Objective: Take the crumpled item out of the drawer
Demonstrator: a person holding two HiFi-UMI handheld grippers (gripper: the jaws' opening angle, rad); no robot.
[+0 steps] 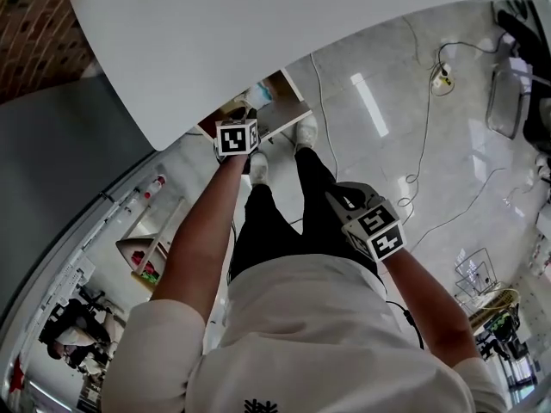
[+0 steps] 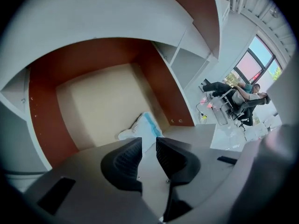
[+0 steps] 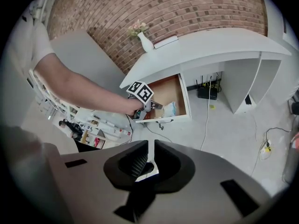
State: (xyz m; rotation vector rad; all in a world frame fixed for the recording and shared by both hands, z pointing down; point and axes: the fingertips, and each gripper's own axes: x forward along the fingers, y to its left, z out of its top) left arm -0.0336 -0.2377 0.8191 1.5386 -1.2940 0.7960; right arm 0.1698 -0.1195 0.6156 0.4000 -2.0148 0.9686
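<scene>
Hovering left gripper (image 2: 148, 144), crumpled item (image 2: 144, 128) near drawer wall (image 2: 161, 83)

Open drawer (image 2: 103, 101) lies bare beside crumpled item (image 2: 144, 128).

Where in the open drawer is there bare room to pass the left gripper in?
The drawer floor is bare across its back and left, bordered by the red-brown walls. Only the near right corner is taken: the crumpled item lies there, just beyond the left gripper.
</scene>
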